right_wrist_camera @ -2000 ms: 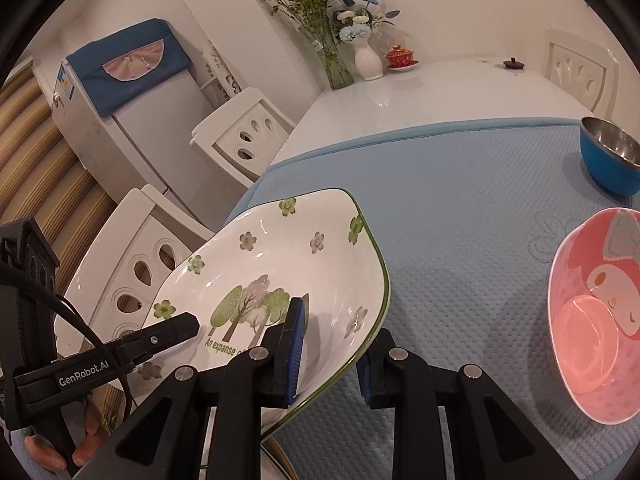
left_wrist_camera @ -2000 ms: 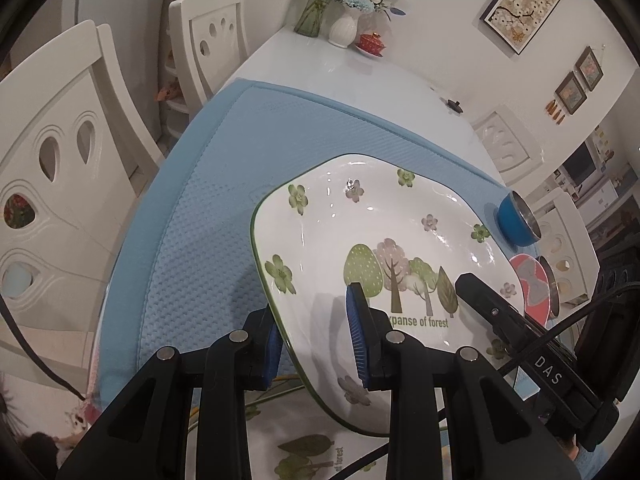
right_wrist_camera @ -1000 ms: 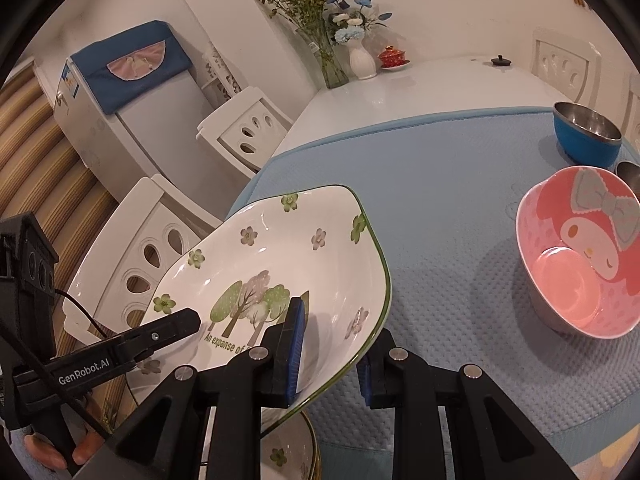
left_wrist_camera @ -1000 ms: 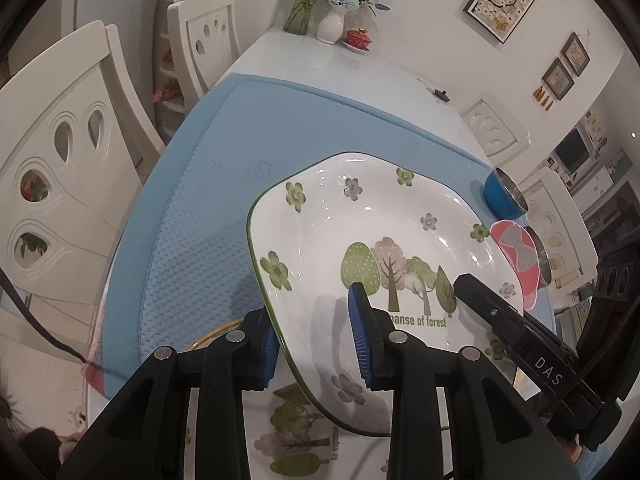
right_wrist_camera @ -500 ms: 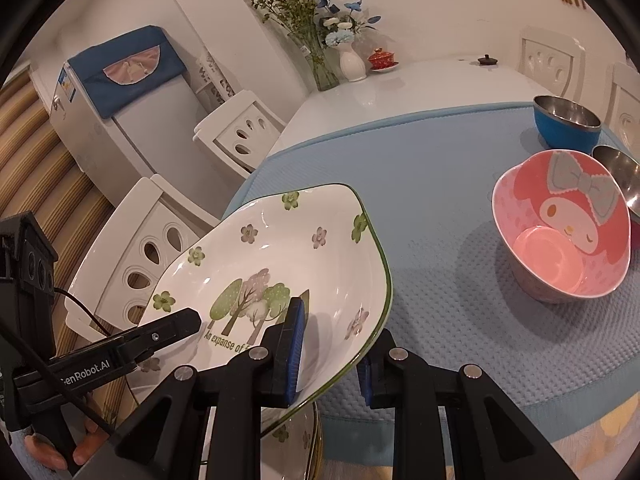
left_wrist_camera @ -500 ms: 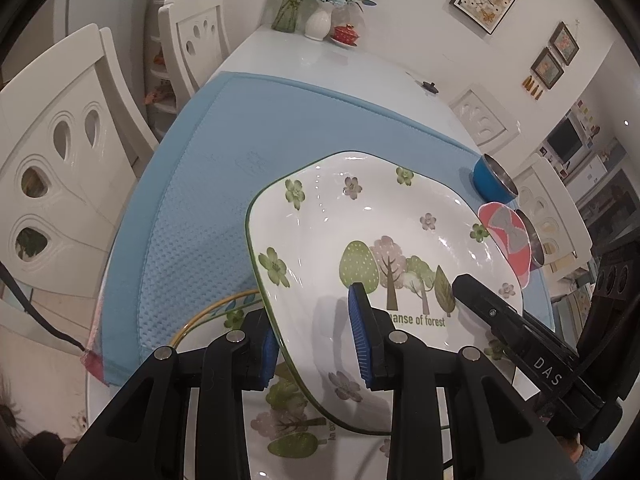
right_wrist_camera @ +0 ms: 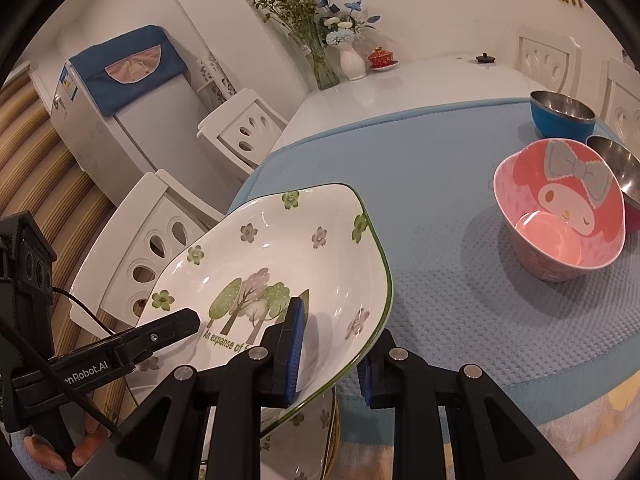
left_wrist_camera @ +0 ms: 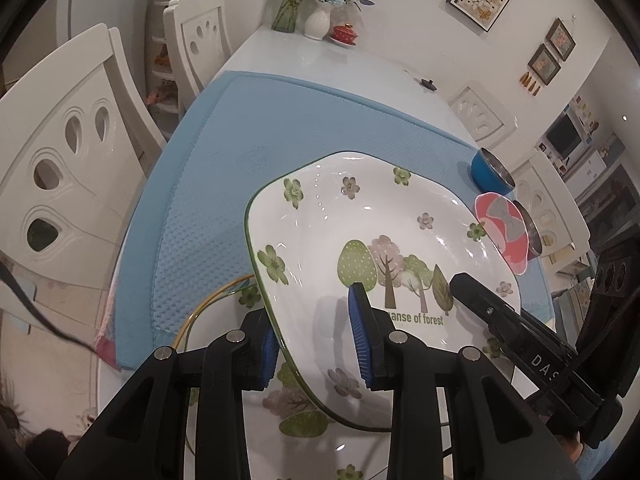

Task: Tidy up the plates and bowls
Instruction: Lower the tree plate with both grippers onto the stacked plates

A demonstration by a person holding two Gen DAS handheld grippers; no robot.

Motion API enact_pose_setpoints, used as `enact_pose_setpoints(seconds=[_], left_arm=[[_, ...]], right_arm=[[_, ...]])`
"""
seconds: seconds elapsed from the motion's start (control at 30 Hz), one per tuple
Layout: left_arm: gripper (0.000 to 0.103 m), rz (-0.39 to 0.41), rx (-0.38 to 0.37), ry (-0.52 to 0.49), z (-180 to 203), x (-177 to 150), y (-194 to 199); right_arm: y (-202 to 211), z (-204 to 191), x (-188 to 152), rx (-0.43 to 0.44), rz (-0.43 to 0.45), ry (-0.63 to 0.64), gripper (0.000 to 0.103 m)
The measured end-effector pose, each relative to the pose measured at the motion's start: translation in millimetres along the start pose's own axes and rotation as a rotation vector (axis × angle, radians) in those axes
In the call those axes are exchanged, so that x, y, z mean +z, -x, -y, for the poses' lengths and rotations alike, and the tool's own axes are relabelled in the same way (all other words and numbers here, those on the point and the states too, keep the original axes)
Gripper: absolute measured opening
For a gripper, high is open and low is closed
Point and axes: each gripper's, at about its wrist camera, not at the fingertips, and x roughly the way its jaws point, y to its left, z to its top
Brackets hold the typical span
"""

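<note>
I am clamping my left gripper (left_wrist_camera: 316, 340) on the near left rim of the forest plate (left_wrist_camera: 384, 248), and my right gripper (right_wrist_camera: 332, 354) is pinching its near right rim, so both are holding the plate up, tilted, above another plate (left_wrist_camera: 304, 420) with the same pattern. Beyond it, the blue mat (right_wrist_camera: 420, 168) is carrying a pink bowl (right_wrist_camera: 560, 224), a blue bowl (right_wrist_camera: 560, 116) farther back, and a steel bowl (right_wrist_camera: 618, 170) touching the pink one.
</note>
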Motion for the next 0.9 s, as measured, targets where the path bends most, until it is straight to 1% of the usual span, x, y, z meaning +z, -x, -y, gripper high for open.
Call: enact_pose_setpoints(seconds=[0.2,0.67,0.9], left_arm=[[0.027,-0.001,0.003,-0.004,-1.0,-5.3,3.5],[0.029,-0.037,0.017,-0.023,0.4,-19.2,4.5],[0.029,-0.039,0.014,-0.007,-3.3,-22.1,7.1]], right_arm=[[4.0,-4.2,-5.8,0.001,0.006,0.004,0.022],[7.6,-5.6,-15.7,-0.003,-0.004,-0.001,0.022],[7.2,-8.1,-20.7,-0.004,-0.009,0.008,0.022]])
